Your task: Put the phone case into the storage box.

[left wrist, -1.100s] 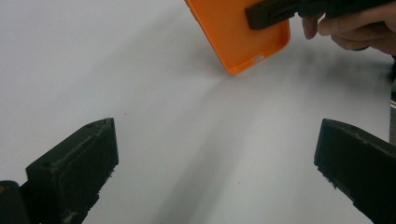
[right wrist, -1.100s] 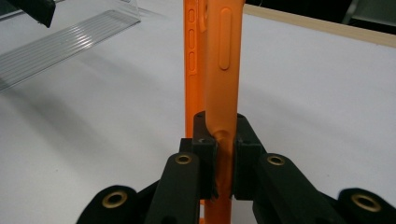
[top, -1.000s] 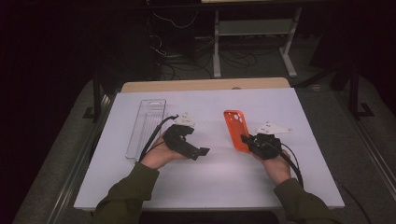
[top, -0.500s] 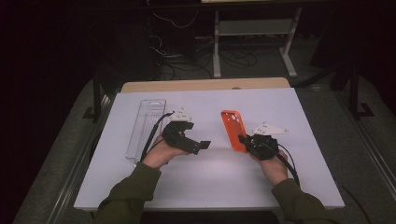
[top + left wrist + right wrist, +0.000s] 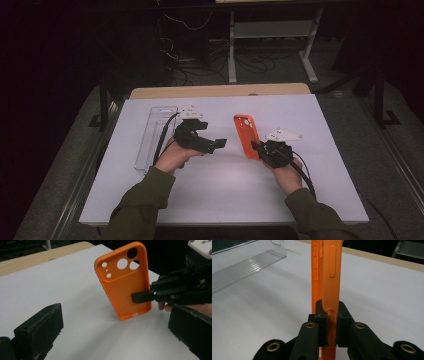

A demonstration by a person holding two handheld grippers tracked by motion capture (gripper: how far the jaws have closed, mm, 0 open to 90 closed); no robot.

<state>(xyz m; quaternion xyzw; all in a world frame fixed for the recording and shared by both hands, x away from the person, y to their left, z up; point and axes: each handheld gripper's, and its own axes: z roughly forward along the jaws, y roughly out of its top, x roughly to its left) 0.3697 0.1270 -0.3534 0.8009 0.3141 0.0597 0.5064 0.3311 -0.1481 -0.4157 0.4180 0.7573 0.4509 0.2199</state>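
Pinching the side wall of an orange phone case (image 5: pixel 329 277), the right gripper (image 5: pixel 332 336) has its two black jaws closed on the case's lower long edge, one pad inside the shell and one outside, so that the rubber dents slightly where they bite. In the right gripper view the case rises straight up from the jaws, seen edge-on, with its side buttons facing the camera and its long axis running up and away along the line of the jaws. From the left gripper view the same case (image 5: pixel 123 281) shows its open inner face: it is lifted off the white table (image 5: pixel 50 285), tilted, with the camera cut-outs at the top corner and the charging-port end lowest, near the tabletop, and I cannot tell whether that end touches the surface. In the high view the case (image 5: pixel 245 132) lies lengthwise away from the person, camera end farthest, in the right half of the table, with the right gripper (image 5: pixel 260 149) at its near end and the hand behind it. The left gripper (image 5: pixel 217 144) is released, its jaws spread wide with nothing between them, pointing across toward the case but well apart from it. A clear plastic tray (image 5: pixel 155 135) lies lengthwise along the table's left side, just beyond the left hand.
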